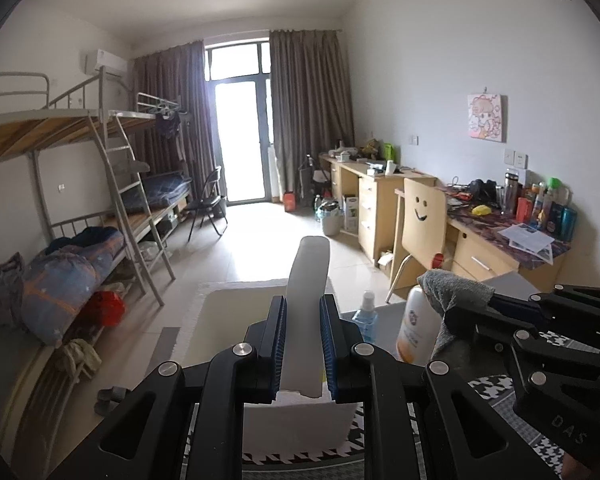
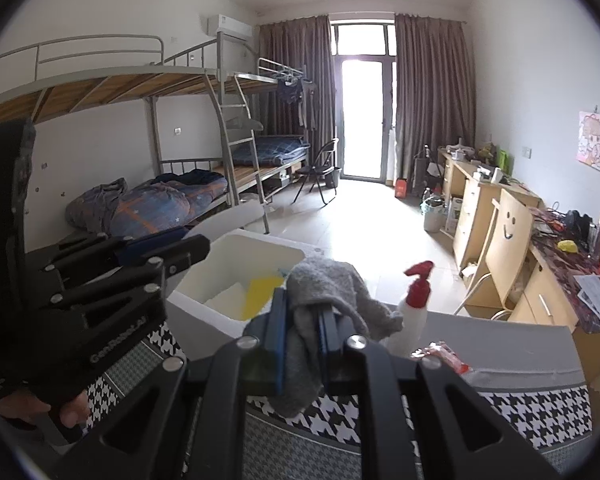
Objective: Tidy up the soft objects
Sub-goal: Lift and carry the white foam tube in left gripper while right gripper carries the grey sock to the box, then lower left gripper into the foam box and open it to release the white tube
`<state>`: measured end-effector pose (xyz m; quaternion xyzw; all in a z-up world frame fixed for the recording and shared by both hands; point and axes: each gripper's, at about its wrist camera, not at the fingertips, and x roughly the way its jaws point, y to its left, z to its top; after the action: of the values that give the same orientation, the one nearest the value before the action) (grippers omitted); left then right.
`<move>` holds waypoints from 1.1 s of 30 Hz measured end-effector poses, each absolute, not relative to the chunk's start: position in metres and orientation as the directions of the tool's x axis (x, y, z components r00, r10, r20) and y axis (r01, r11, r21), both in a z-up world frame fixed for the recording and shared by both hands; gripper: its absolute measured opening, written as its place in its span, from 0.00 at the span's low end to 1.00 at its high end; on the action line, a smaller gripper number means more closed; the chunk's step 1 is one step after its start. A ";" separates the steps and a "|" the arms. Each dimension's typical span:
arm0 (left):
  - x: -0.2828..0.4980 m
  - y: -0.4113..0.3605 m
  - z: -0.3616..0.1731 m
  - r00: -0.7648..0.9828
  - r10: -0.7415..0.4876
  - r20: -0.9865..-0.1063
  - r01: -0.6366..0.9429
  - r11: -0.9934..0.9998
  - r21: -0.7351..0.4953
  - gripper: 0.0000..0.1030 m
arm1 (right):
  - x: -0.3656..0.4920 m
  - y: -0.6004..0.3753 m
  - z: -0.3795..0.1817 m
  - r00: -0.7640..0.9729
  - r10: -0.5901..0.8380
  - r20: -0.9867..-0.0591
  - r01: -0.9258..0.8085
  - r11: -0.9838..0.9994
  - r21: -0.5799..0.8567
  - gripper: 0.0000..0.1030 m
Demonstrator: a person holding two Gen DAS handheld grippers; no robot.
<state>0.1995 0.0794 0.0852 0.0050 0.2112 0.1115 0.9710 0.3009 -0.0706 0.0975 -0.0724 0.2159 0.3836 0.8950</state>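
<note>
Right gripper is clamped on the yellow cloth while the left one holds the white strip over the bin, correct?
Not quite: the right gripper is clamped on a grey cloth, as the right wrist view shows. The yellow piece lies inside the white bin. The left gripper does hold the white strip.

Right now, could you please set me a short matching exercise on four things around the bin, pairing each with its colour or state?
Things:
1. cloth
2. lid
3. spray bottle
4. bin

States:
A. red trigger top
B. white, open, holding a yellow item
C. grey, clamped in the right hand-held gripper
D. white, flat, clamped in the left hand-held gripper

Pairs: 1-C, 2-D, 3-A, 4-B
</note>
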 end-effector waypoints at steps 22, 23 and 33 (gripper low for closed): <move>0.239 0.125 0.064 0.821 0.215 -0.529 -0.247 0.969 0.010 0.18 | 0.327 -0.031 0.088 0.559 0.672 -0.486 -0.758 0.651 0.029 0.16; 0.240 0.125 0.064 0.819 0.216 -0.532 -0.249 0.969 0.011 0.18 | 0.328 -0.029 0.088 0.559 0.671 -0.487 -0.759 0.651 0.025 0.16; 0.255 0.137 0.055 0.796 0.204 -0.570 -0.242 0.970 0.009 0.19 | 0.336 -0.019 0.086 0.553 0.665 -0.502 -0.758 0.651 0.028 0.16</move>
<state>0.2551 0.1369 0.0550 -0.0323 0.2967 0.1176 0.9471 0.3361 -0.0195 0.0856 -0.0965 0.2421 0.4062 0.8758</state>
